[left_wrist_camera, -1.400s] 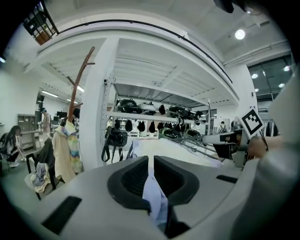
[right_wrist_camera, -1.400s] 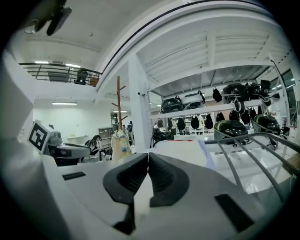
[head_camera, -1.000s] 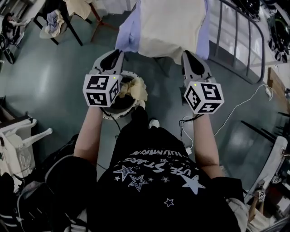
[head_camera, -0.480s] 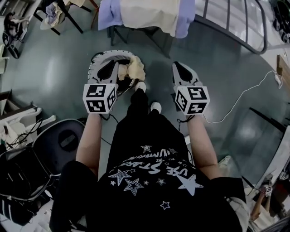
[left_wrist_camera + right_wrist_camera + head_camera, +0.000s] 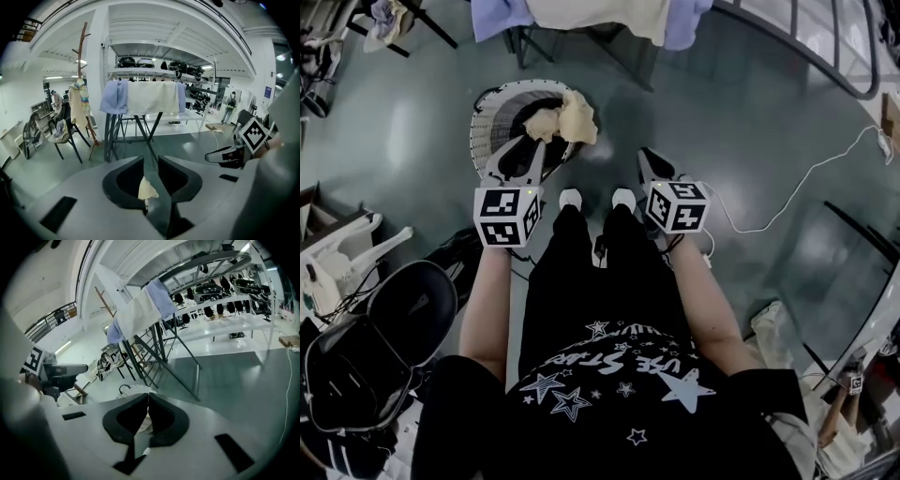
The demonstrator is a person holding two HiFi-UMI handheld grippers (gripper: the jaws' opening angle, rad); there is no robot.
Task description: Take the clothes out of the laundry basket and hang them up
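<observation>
Jaws of left gripper point(image 5: 150, 160) just opening, nothing between; right gripper point(image 5: 148, 397) closed.

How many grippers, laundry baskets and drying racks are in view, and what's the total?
Grippers: 2 (left gripper, jaws just been opening, nothing held between them; right gripper)
Laundry basket: 1
Drying rack: 1
Total: 4

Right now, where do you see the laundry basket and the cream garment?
laundry basket point(image 5: 483, 122): head view, on the left side of its white ribbed wall.
cream garment point(image 5: 570, 120): head view, on the middle of the bunched cloth.
</observation>
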